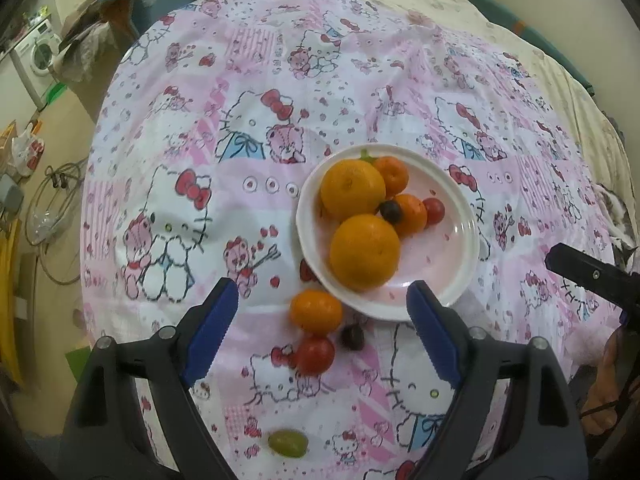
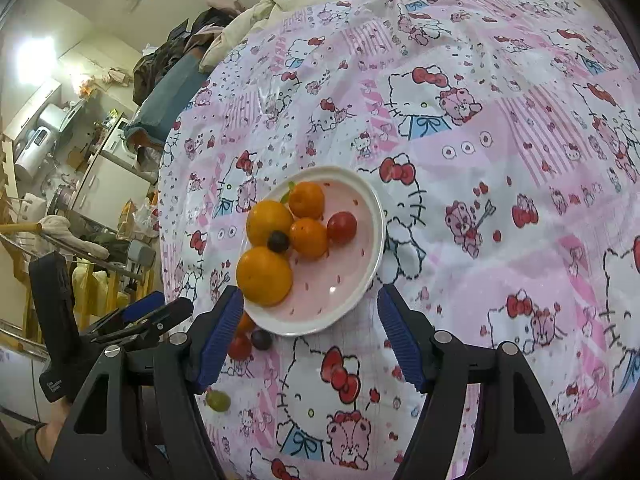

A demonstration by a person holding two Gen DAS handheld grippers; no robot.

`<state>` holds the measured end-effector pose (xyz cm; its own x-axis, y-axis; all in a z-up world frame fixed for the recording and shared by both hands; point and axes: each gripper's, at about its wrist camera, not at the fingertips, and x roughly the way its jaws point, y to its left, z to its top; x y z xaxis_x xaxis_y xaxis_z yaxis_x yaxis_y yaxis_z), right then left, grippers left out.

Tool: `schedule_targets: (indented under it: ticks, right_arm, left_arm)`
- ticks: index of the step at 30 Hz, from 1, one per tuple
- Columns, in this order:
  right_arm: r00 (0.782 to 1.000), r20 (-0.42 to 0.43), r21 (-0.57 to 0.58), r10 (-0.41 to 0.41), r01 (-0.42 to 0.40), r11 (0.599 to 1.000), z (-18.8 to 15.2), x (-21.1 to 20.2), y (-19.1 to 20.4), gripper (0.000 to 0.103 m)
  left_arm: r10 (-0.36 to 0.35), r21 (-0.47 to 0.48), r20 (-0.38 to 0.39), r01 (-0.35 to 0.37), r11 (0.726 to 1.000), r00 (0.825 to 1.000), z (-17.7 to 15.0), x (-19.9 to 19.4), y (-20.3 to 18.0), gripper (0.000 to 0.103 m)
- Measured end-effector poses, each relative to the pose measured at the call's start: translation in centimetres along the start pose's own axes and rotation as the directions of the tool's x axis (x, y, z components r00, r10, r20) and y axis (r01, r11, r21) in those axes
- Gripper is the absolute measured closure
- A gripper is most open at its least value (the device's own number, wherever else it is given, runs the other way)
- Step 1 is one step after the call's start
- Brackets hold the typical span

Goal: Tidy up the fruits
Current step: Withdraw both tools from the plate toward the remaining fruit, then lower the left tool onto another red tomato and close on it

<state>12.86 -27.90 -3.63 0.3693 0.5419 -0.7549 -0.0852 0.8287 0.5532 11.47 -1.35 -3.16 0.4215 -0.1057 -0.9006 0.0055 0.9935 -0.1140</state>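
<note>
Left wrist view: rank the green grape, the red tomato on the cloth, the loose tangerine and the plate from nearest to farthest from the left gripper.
1. Green grape: lowest in the picture, behind the fingertips of the left gripper.
2. Red tomato: on the cloth, between the open fingers.
3. Loose tangerine: just beyond the tomato, beside the plate's rim.
4. Plate: farthest, holding the other fruit.

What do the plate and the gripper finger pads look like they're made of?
Plate: glossy white rim and a pale pink, speckled well with a sharp light glint; glazed ceramic or melamine, can't tell which.
Left gripper pads: matte blue with fine ribbing, probably rubber or soft plastic, on black, hard-looking arms. Right gripper looks the same.
</note>
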Motion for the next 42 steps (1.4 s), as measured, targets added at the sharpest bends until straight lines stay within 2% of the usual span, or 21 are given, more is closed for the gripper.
schedule_targets:
  ticks: [8, 16, 21, 27, 32, 33, 35, 36, 37, 40, 42]
  right_arm:
    - [0.999, 0.021, -0.038, -0.025, 0.026, 0.999, -1.9, -0.9, 1.0, 0.031]
    - [1.000, -0.009, -0.009, -0.023, 0.023, 1.000, -3.9, -0.4, 0.7, 0.031]
    - [1.000, -0.021, 0.020, -0.022, 0.022, 1.000, -3.9, 0.4, 0.3, 0.031]
    - [0.999, -0.038, 0.045, -0.018, 0.019, 0.999, -3.9, 1.2, 0.1, 0.031]
    - [0.999, -0.050, 0.054, -0.016, 0.019, 0.998, -3.9, 1.6, 0.0, 0.031]
    - [0.999, -0.052, 0.054, -0.014, 0.017, 0.998, -3.9, 1.6, 0.0, 0.031]
    - [0.998, -0.055, 0.052, -0.014, 0.017, 0.999, -3.9, 1.7, 0.1, 0.031]
    - [0.998, -0.058, 0.049, -0.015, 0.018, 0.999, -3.9, 1.7, 0.1, 0.031]
    - [0.998, -0.061, 0.046, -0.014, 0.017, 0.999, -3.9, 1.7, 0.1, 0.031]
    - [0.998, -0.061, 0.046, -0.018, 0.021, 0.999, -4.0, 1.6, 0.0, 0.031]
    - [0.998, -0.059, 0.053, -0.013, 0.017, 0.998, -3.9, 1.5, -0.1, 0.031]
  left_arm:
    - [0.006, -0.030, 0.023, -0.005, 1.000, 1.000, -1.9, -1.4, 1.2, 0.019]
    - [0.015, -0.080, 0.014, -0.014, 0.997, 1.000, -3.4, -1.5, 2.4, 0.019]
    - [0.030, -0.131, 0.027, -0.026, 0.991, 0.999, -3.5, -1.3, 3.7, 0.019]
    - [0.011, -0.187, -0.026, -0.015, 0.982, 1.000, -3.9, 0.3, 5.0, 0.019]
    - [0.002, -0.144, -0.111, -0.018, 0.989, 0.994, -4.5, 2.7, 3.8, 0.021]
    - [-0.008, -0.123, -0.140, -0.010, 0.992, 0.990, -4.6, 3.5, 3.3, 0.024]
    - [-0.039, -0.075, -0.196, 0.024, 0.997, 0.980, -4.8, 4.9, 2.3, 0.049]
    - [-0.047, -0.048, -0.226, 0.037, 0.998, 0.973, -4.8, 5.7, 1.8, 0.054]
    - [-0.034, -0.023, -0.238, 0.030, 0.999, 0.971, -4.9, 6.3, 1.4, 0.058]
    - [-0.007, 0.029, -0.245, 0.015, 0.999, 0.969, -4.9, 7.1, 0.6, 0.059]
    - [0.005, 0.045, -0.259, 0.007, 0.999, 0.966, -4.9, 7.6, 0.2, 0.066]
